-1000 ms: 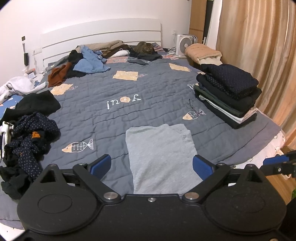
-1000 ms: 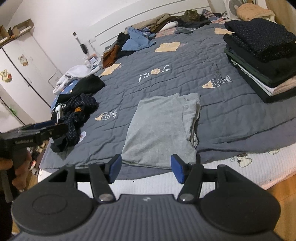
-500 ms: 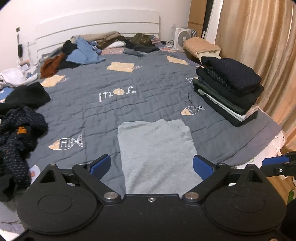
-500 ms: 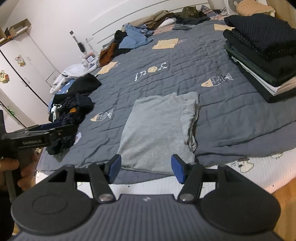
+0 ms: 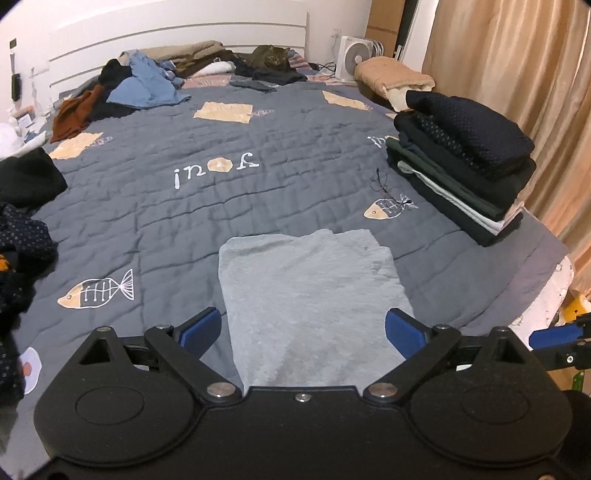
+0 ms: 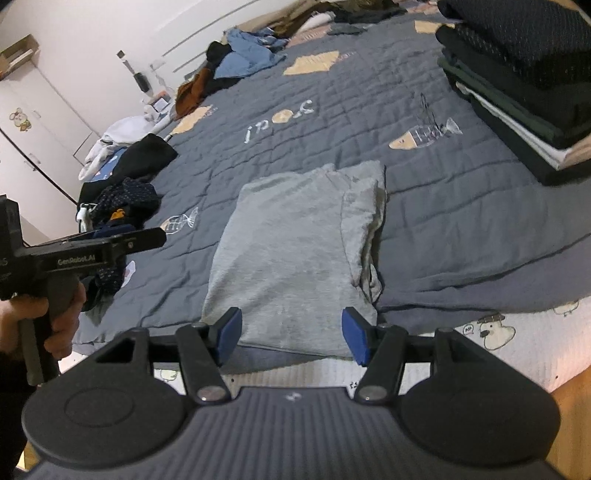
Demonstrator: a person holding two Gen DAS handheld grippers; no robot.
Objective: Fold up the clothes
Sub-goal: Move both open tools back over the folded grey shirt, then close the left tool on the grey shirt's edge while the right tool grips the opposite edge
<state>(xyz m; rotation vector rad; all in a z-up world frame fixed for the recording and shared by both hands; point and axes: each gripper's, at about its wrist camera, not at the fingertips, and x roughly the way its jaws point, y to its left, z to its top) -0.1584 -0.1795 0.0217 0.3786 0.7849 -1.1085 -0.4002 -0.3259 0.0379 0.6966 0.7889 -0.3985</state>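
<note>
A partly folded grey cotton garment (image 5: 310, 291) lies at the quilted bed's (image 5: 258, 199) near edge between a finished dark stack (image 5: 465, 162) and unfolded heaps (image 6: 122, 206), both the left gripper (image 5: 302, 328) and the right gripper (image 6: 291, 334) open-jawed and empty above it.

Tabby cat (image 5: 266, 57) by white headboard (image 5: 177, 31), white fan (image 5: 354, 57), beige curtains (image 5: 517, 74), white wardrobe (image 6: 33, 122)

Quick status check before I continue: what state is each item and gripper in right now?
Grey garment: partly folded, flat on the quilt, not gripped.
Left gripper: open, empty.
Right gripper: open, empty.
Stack of dark clothes: folded, piled.
Clothes by the headboard: unfolded heap.
Dotted dark garment: crumpled.
</note>
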